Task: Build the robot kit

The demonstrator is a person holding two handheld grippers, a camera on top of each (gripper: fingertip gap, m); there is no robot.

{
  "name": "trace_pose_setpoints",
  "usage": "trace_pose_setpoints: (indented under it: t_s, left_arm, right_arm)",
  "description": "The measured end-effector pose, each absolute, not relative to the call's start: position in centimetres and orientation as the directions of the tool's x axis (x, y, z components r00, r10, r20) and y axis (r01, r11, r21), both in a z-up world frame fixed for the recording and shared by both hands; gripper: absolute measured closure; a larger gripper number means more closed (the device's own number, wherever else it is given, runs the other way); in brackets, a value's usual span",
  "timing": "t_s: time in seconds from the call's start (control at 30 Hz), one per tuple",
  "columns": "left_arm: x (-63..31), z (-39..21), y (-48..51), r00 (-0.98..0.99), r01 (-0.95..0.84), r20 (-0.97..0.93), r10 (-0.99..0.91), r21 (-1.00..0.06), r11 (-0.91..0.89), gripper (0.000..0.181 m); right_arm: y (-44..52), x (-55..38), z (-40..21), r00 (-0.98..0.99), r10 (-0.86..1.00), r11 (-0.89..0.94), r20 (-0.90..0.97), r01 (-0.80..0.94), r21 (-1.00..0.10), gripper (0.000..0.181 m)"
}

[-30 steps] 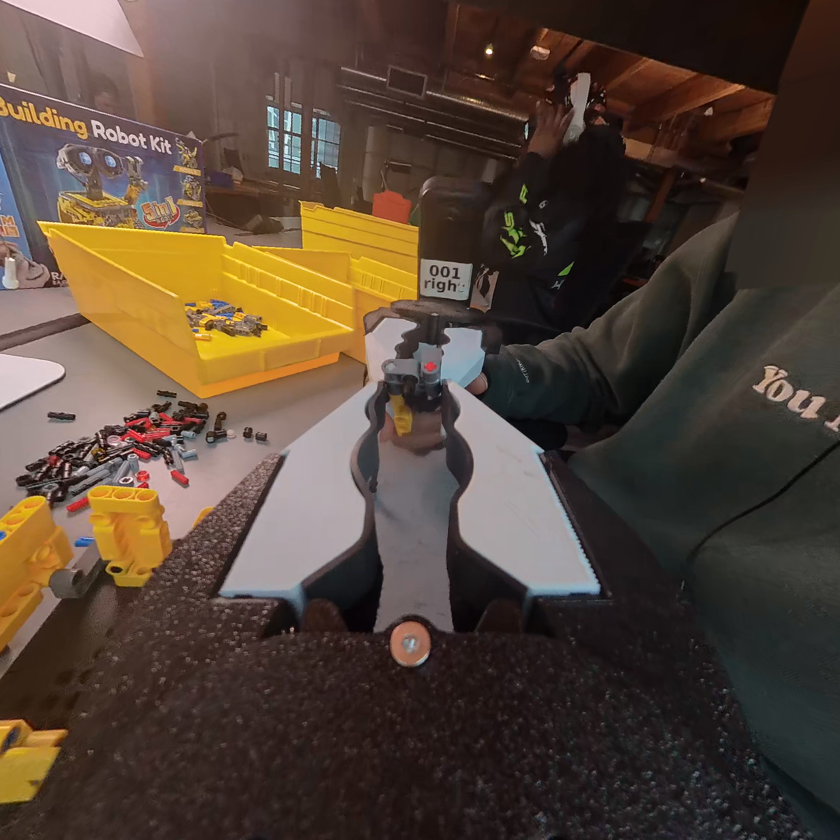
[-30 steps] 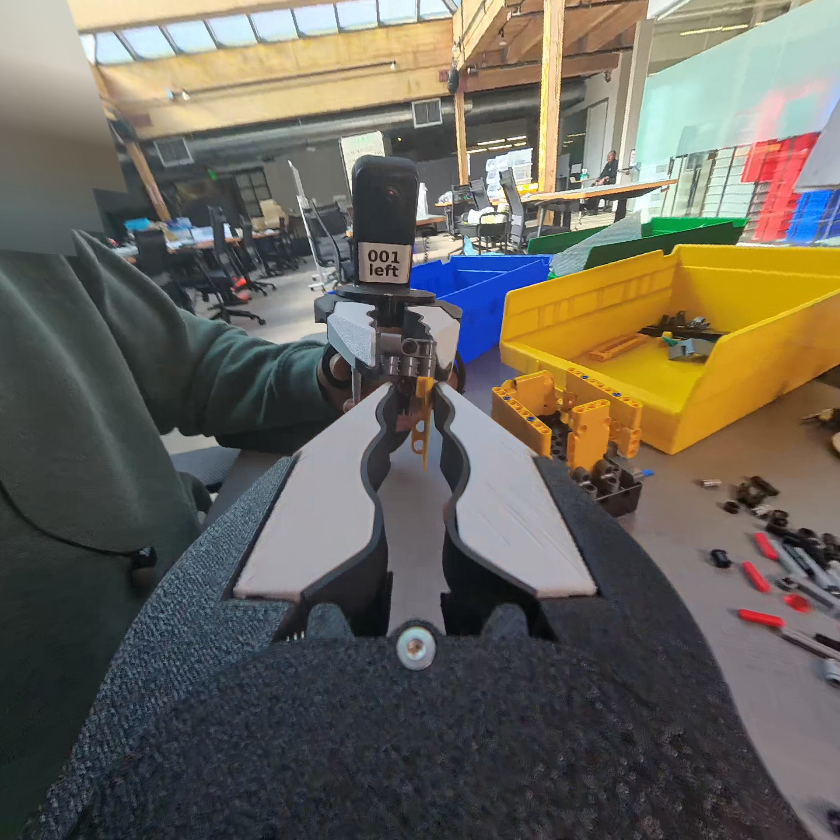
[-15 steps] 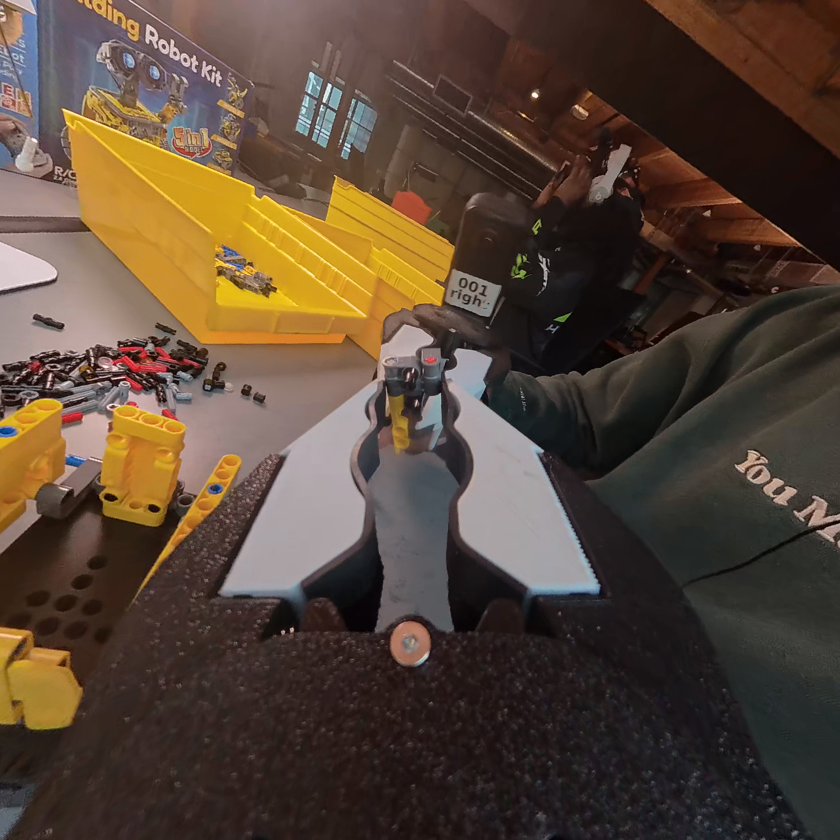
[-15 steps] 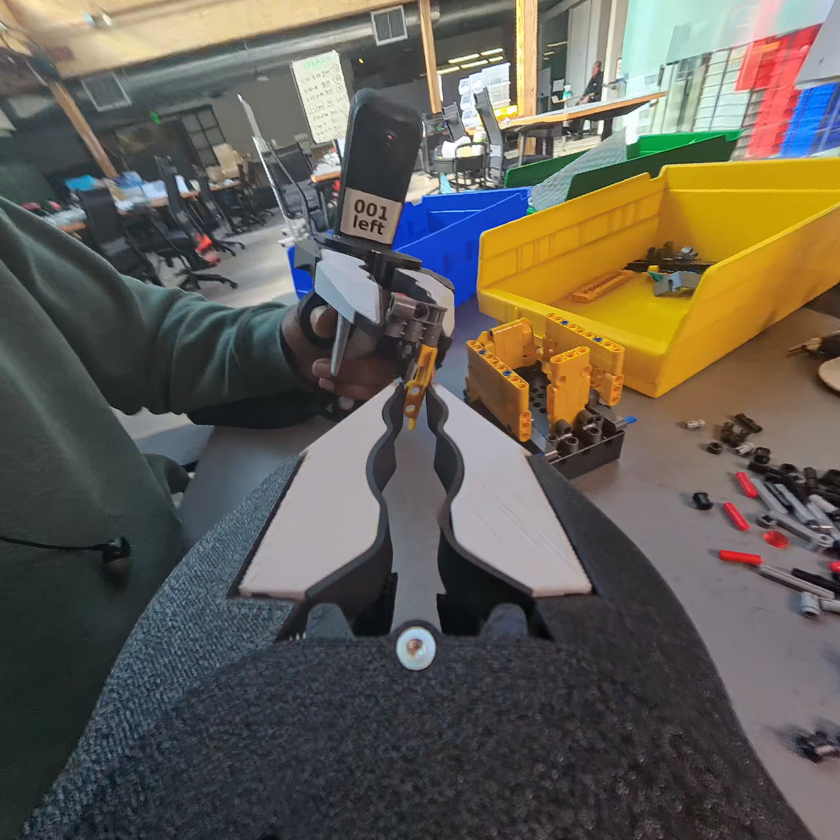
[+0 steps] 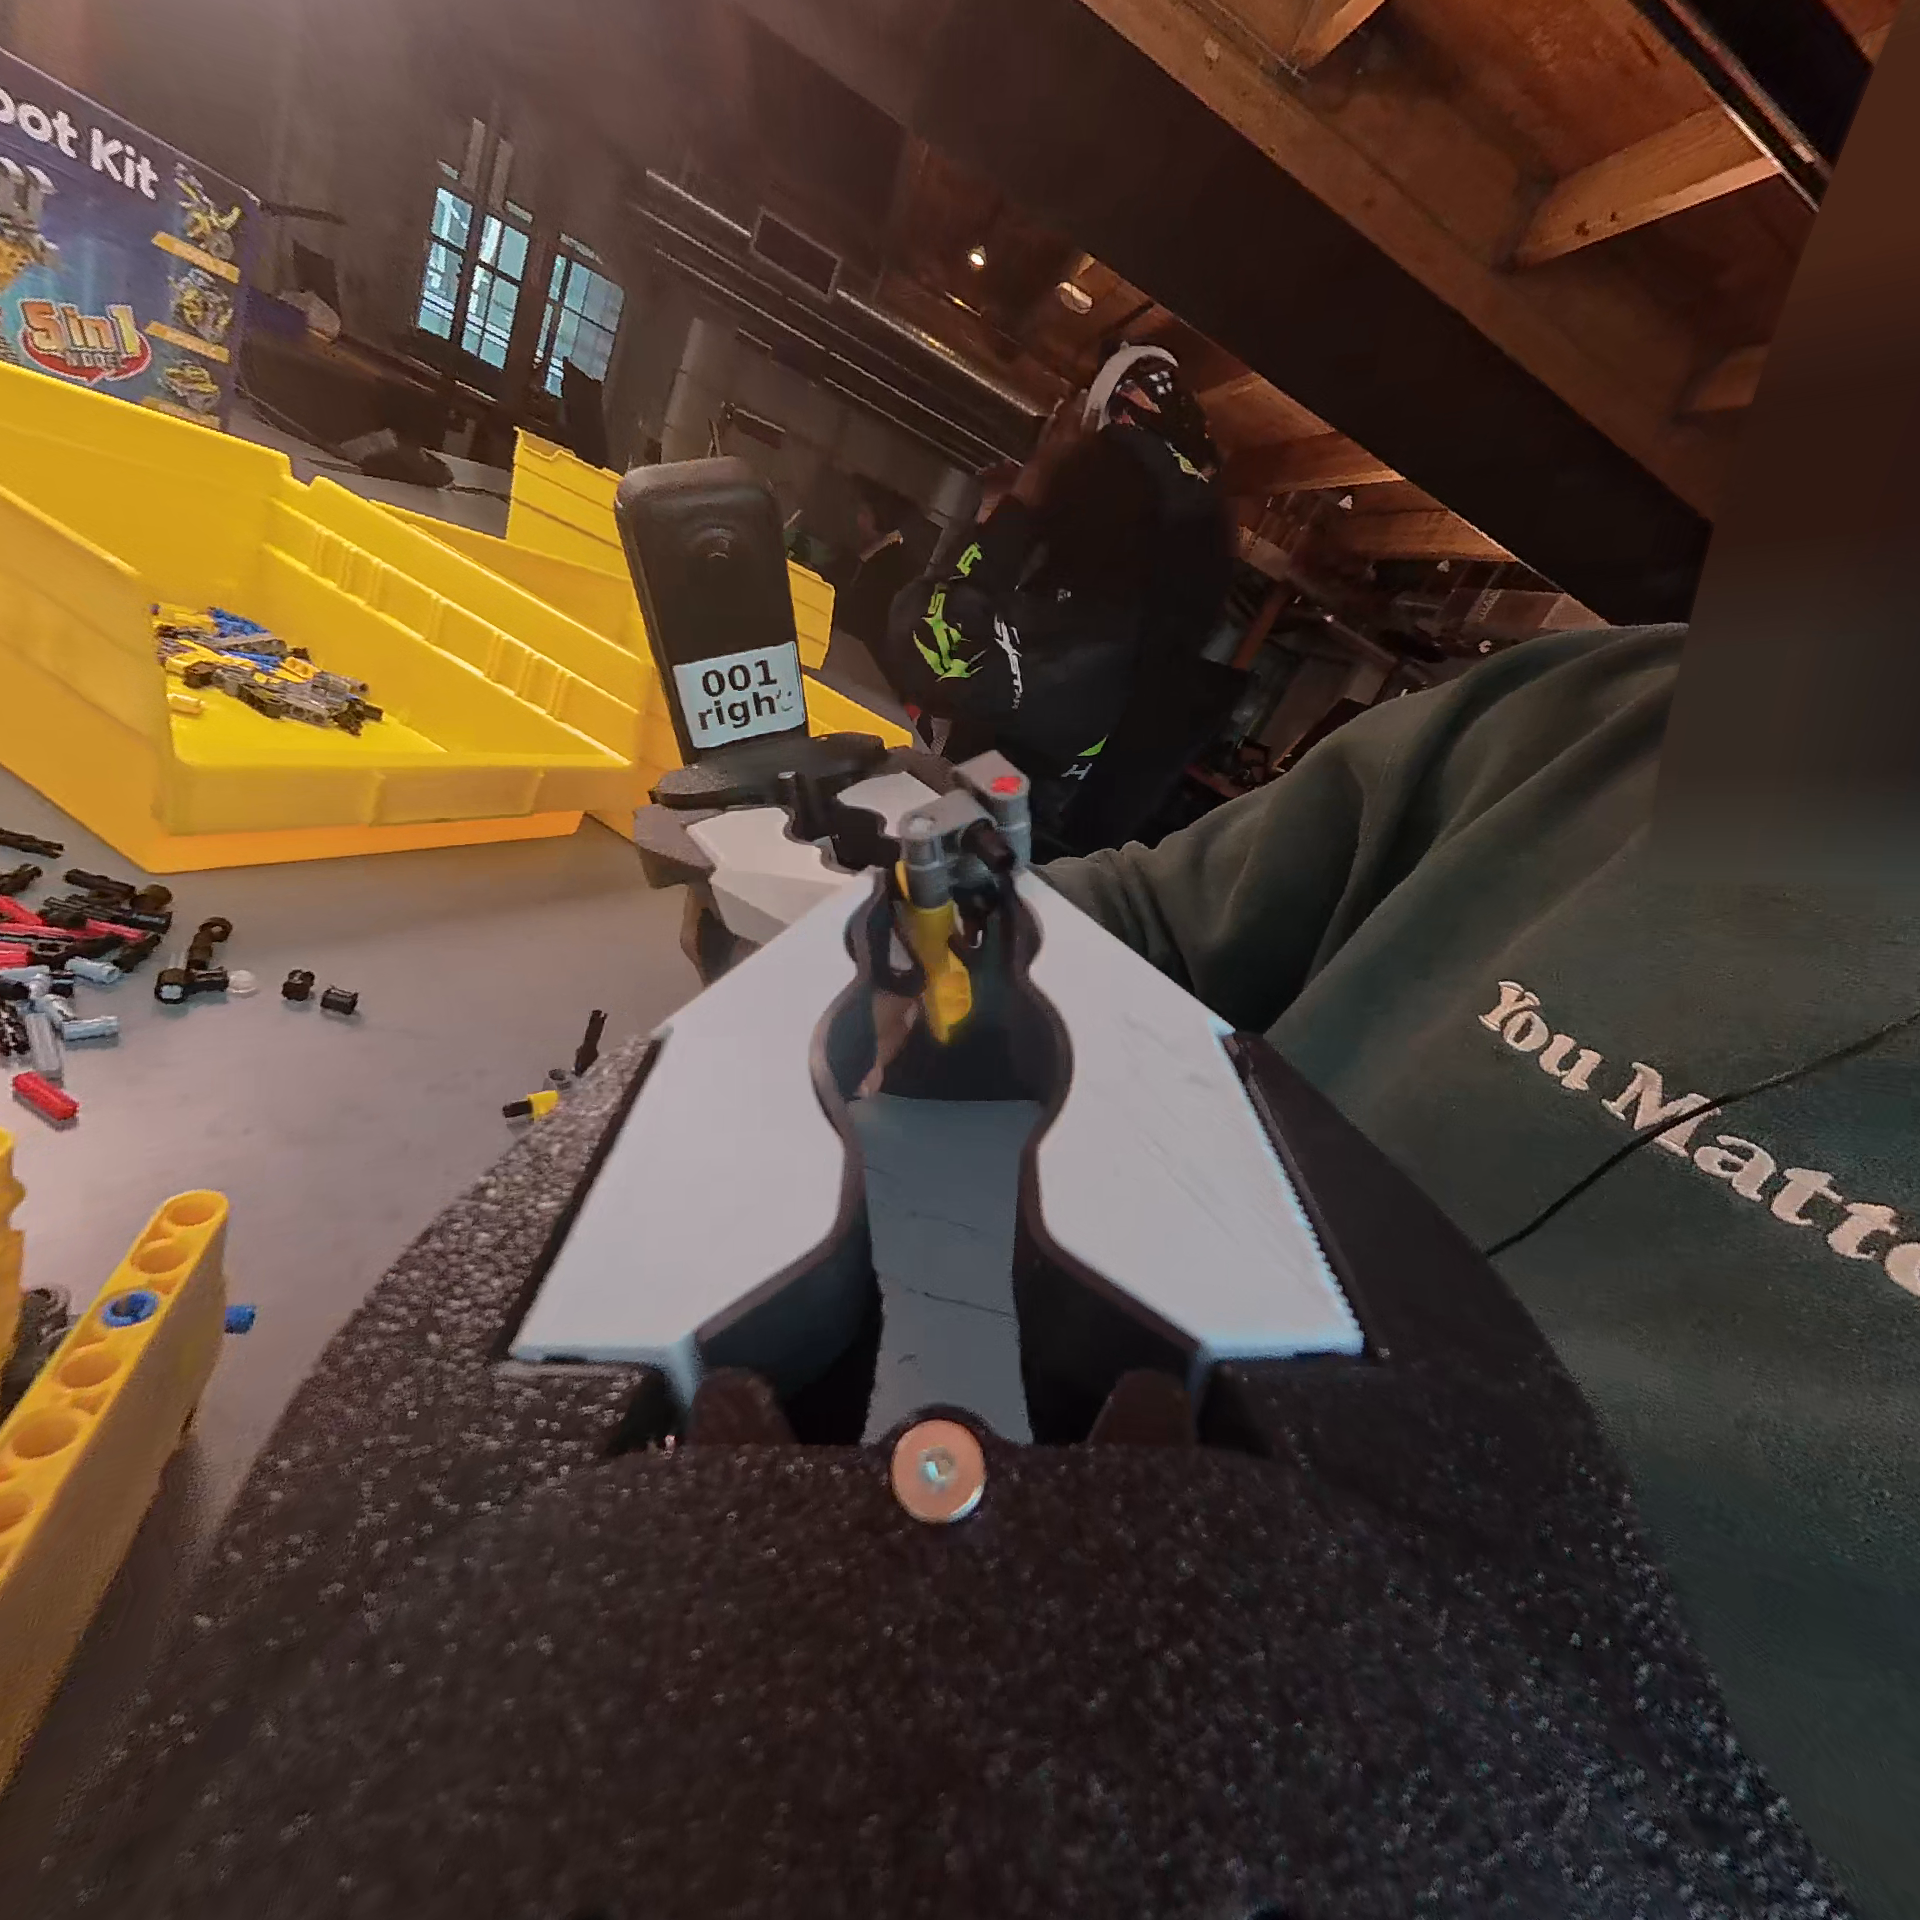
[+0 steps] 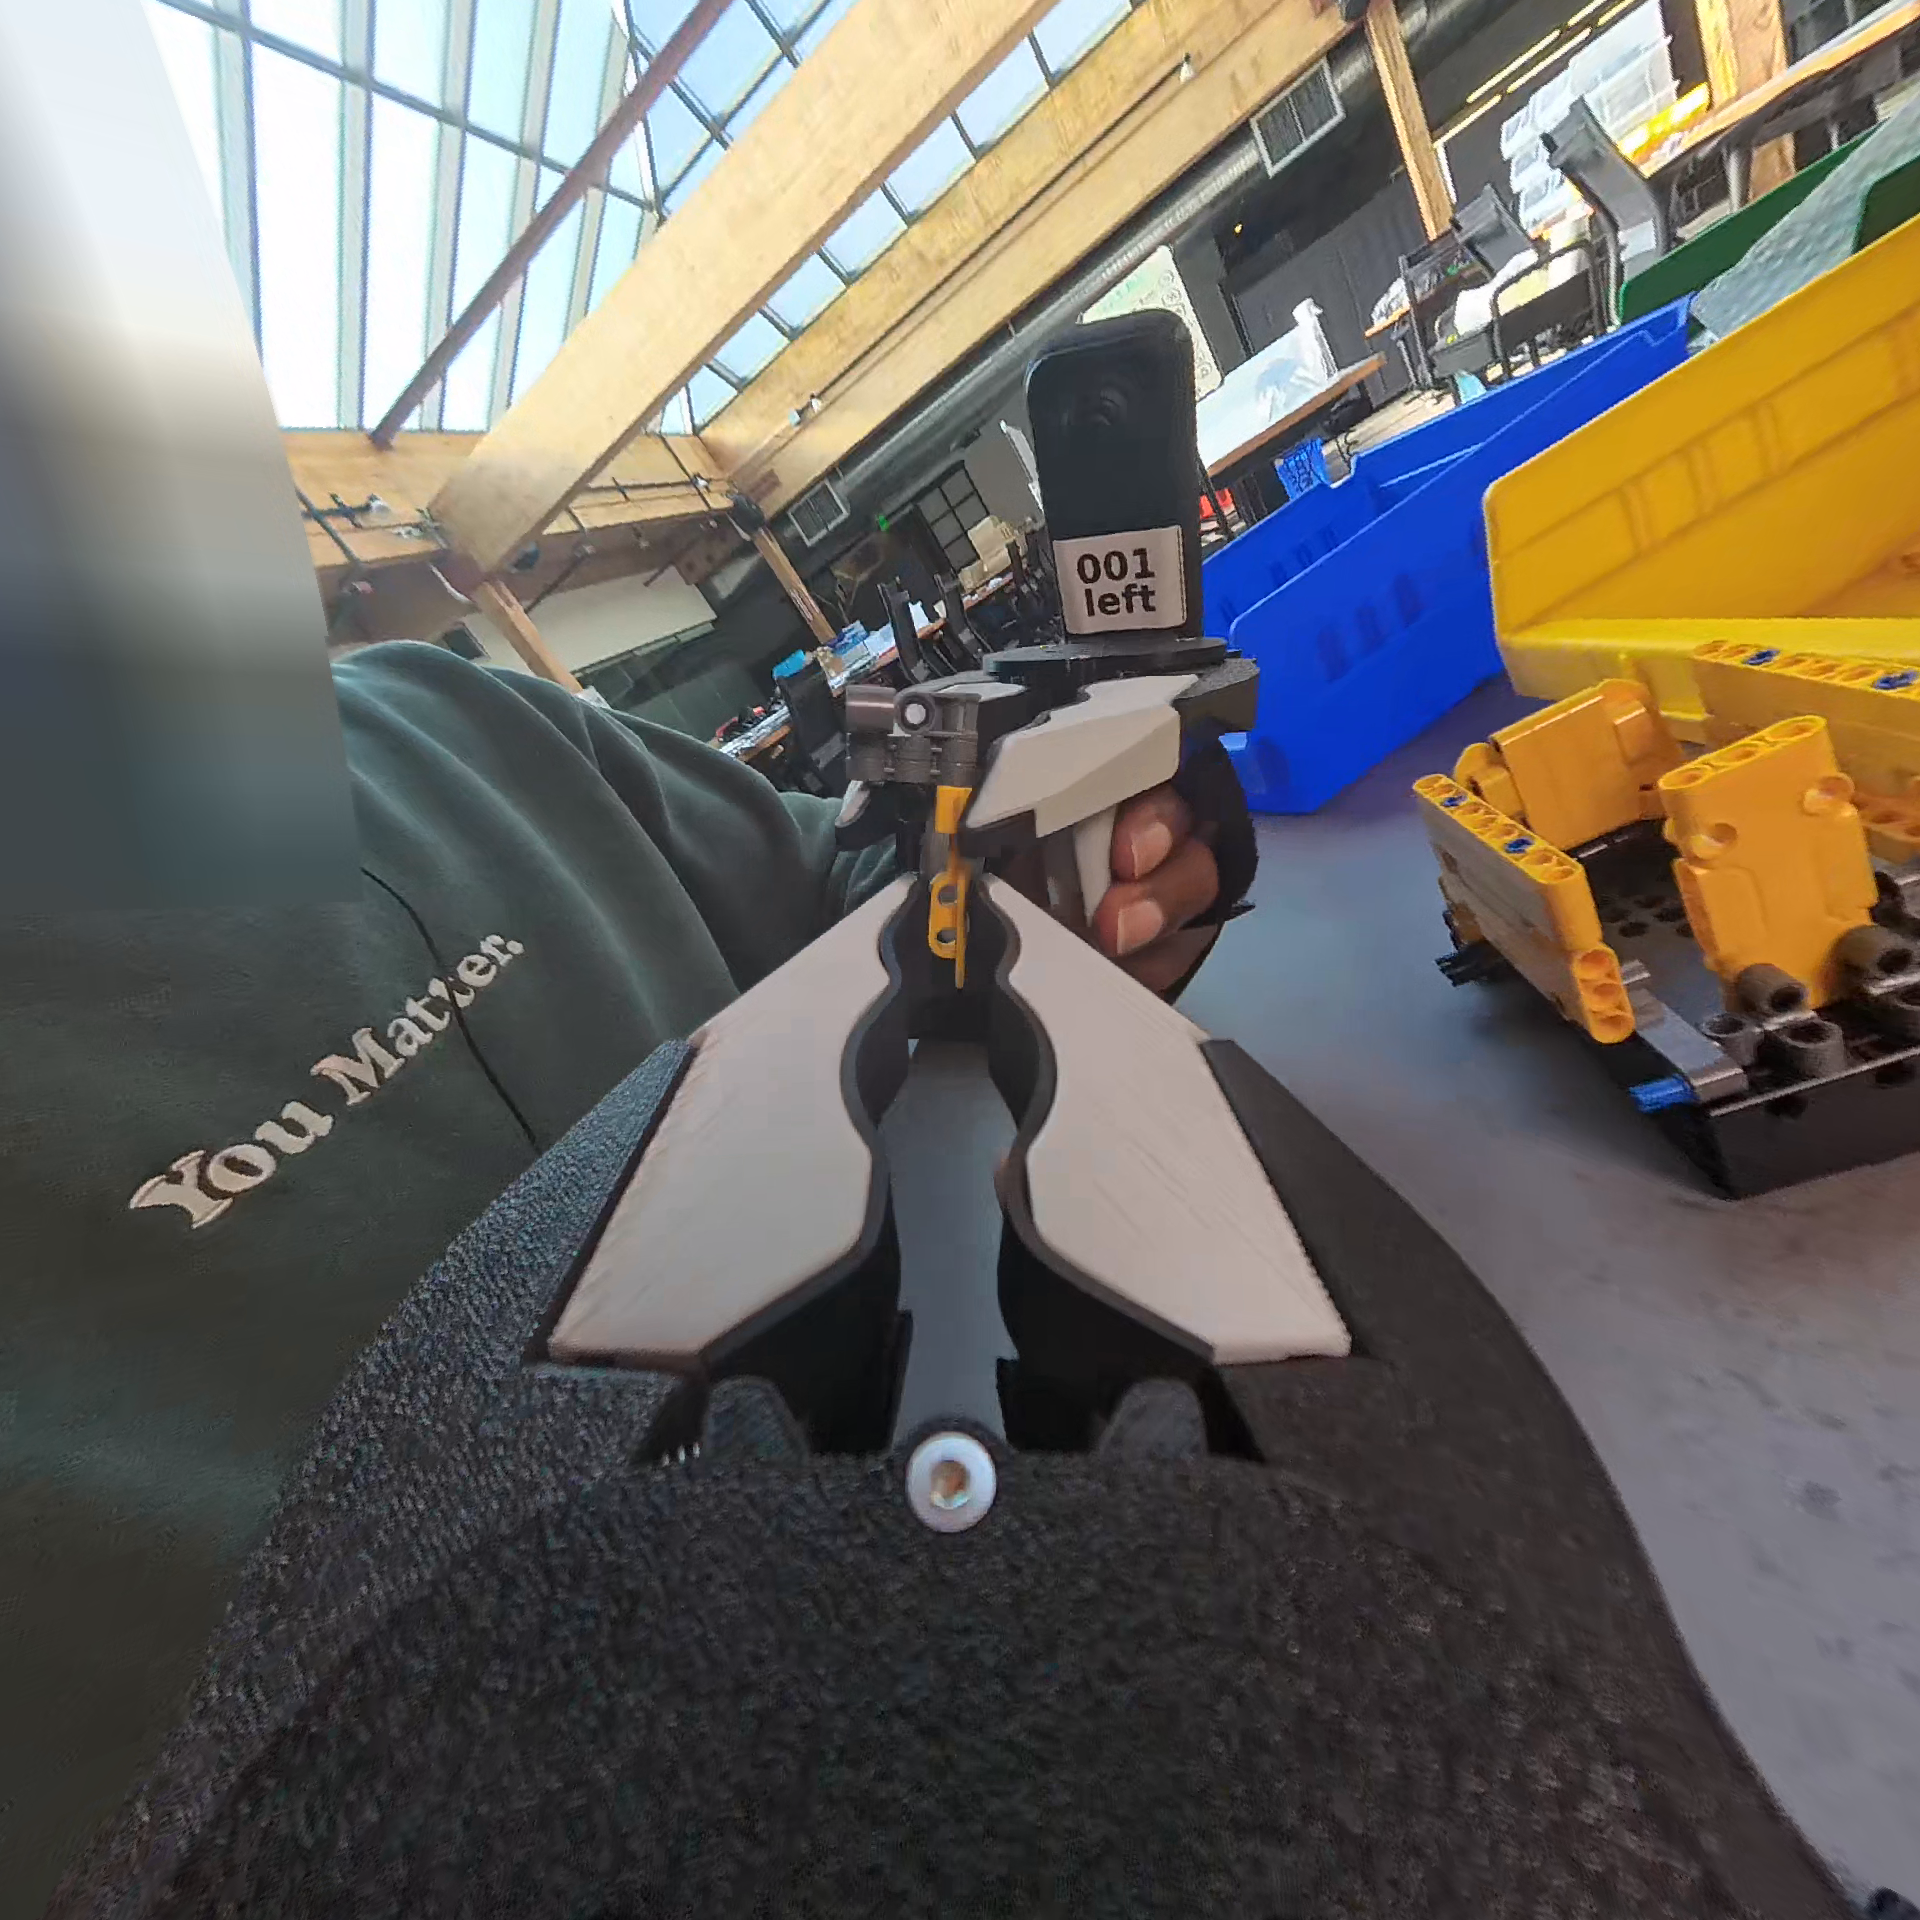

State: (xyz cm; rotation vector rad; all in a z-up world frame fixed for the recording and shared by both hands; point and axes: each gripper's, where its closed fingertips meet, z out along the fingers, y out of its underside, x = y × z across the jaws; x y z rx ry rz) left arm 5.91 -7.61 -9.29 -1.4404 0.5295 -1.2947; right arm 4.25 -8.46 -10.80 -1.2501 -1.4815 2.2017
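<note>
A small brick assembly, grey connectors [image 5: 961, 831] on top and a thin yellow beam [image 5: 943, 982] hanging below, is held in the air between both grippers. My left gripper [image 5: 940, 925] is shut on it, with the yellow beam between its fingertips. My right gripper [image 6: 951, 904] faces it from the other side and is shut on the same yellow beam [image 6: 948, 914]; the grey connectors [image 6: 914, 738] stand above its tips. Each gripper shows in the other's view, the right gripper [image 5: 774, 862] and the left gripper [image 6: 1081, 748] with a hand on its grip. A green sweatshirt is close behind.
Loose black, red and grey pins [image 5: 94, 935] lie on the grey table. Yellow bins [image 5: 343, 748] stand behind them. A yellow and black brick model [image 6: 1683, 914] sits at the right, with a blue bin [image 6: 1382, 634] behind. A person in black [image 5: 1081, 582] stands farther back. My two grippers' fingertips are within a few centimetres of each other.
Both grippers have tipped upward and rolled, still holding the assembly between them. The assembly has turned, and the left gripper now shows more side-on in the right wrist view.
</note>
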Motion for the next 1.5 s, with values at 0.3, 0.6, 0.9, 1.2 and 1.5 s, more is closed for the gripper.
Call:
trace_pose_setpoints:
  t_s: [0.3,0.6,0.9,1.2,1.5]
  left_arm:
    - [1.9,-14.8,-3.8,0.677,0.100,0.370,-0.636,-0.902,-0.419,0.165]
    - [2.7,-18.5,-3.9,0.735,-0.059,0.316,-0.600,-0.852,-0.521,0.164]
    - [2.5,-19.1,-3.8,0.729,-0.058,0.333,-0.598,-0.840,-0.539,0.164]
    - [2.1,-20.3,-3.9,0.739,-0.092,0.331,-0.587,-0.813,-0.574,0.164]
    - [1.7,-20.5,-4.1,0.739,-0.089,0.351,-0.575,-0.795,-0.600,0.164]
  right_arm:
    - [2.3,5.9,-16.0,-0.128,0.988,-0.020,-0.088,0.456,-0.890,0.152]
    - [2.5,10.6,-22.0,-0.021,0.985,-0.103,-0.173,0.733,-0.673,0.153]
    - [0.9,9.5,-22.0,-0.412,0.908,0.380,0.080,0.725,-0.575,0.176]
    - [-2.1,7.4,-21.7,-0.941,0.294,0.956,0.167,0.293,-0.028,0.176]
    - [-6.4,4.0,-22.9,-0.963,0.186,0.965,0.195,0.141,-0.221,0.171]
